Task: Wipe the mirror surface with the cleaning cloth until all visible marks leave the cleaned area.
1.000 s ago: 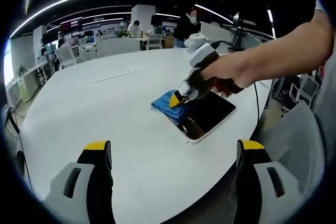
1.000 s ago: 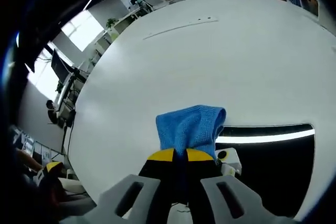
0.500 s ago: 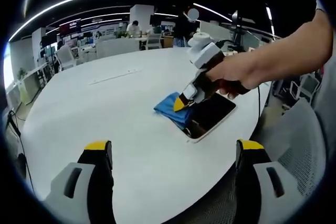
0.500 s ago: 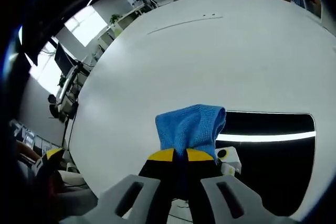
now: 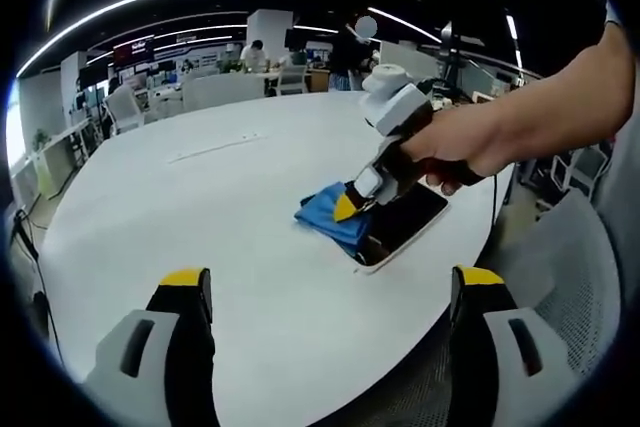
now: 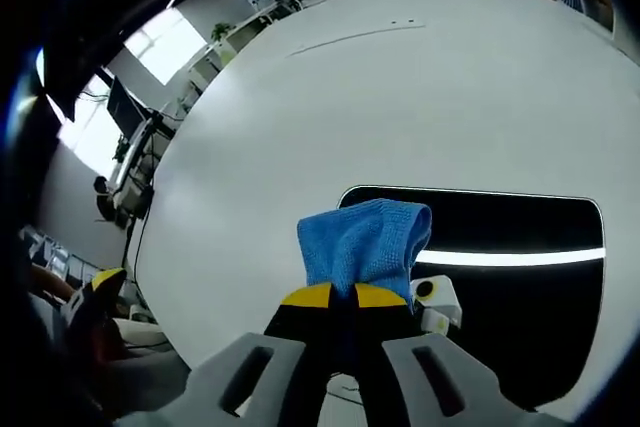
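A dark rectangular mirror (image 5: 405, 223) (image 6: 500, 277) with a white frame lies flat on the round white table (image 5: 220, 197), near its right edge. My right gripper (image 6: 335, 297) (image 5: 345, 209) is shut on a blue cleaning cloth (image 6: 365, 247) (image 5: 325, 212), which is pressed onto the mirror's left end. A person's hand (image 5: 450, 142) holds that gripper. My left gripper (image 5: 330, 292) hangs open over the table's near edge, well short of the mirror, with nothing between its fingers.
The white table (image 6: 400, 97) spreads wide beyond the mirror, with a thin line across it at the far side (image 5: 215, 145). Grey mesh chairs (image 5: 575, 277) stand at the right. Desks, monitors and people fill the office behind.
The right gripper has slid the cloth from the mirror's left edge further onto the glass, towards me. The left gripper has stayed still.
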